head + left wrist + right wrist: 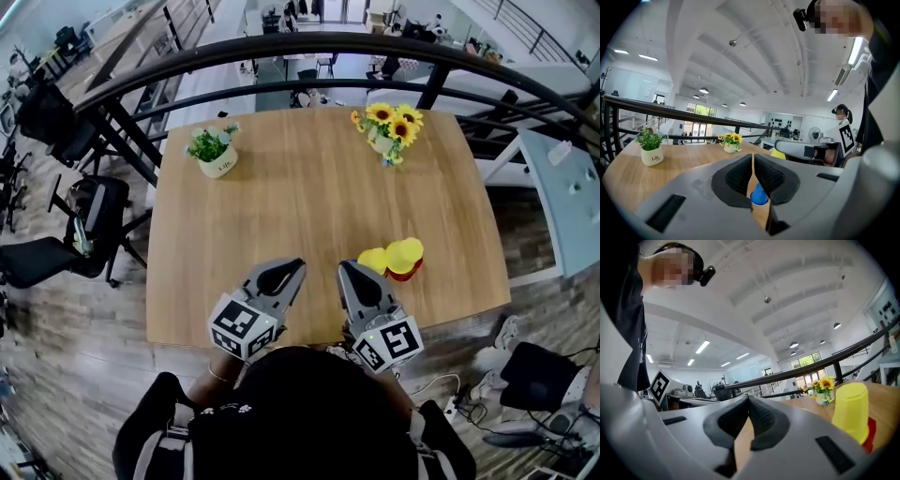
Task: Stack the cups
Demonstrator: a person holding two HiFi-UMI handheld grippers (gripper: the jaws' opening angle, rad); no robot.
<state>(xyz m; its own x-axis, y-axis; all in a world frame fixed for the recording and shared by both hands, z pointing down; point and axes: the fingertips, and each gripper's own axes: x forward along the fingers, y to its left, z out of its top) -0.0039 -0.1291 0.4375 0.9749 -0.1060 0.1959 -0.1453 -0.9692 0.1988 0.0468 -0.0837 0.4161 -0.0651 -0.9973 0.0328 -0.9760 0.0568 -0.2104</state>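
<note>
Left claw (pixel 289 267) above wooden table (pixel 300 187), black railing (pixel 281 45) beyond.

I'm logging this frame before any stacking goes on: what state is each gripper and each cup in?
left gripper: jaws shut, gripping nothing.
right gripper: jaws shut, empty.
blue cup: standing alone on the table, seen beyond the left jaws.
yellow cup: upside down over the red cup.
red cup: under the yellow cup, mostly covered.
second yellow cup: beside that pair, apparently on its own.
</note>
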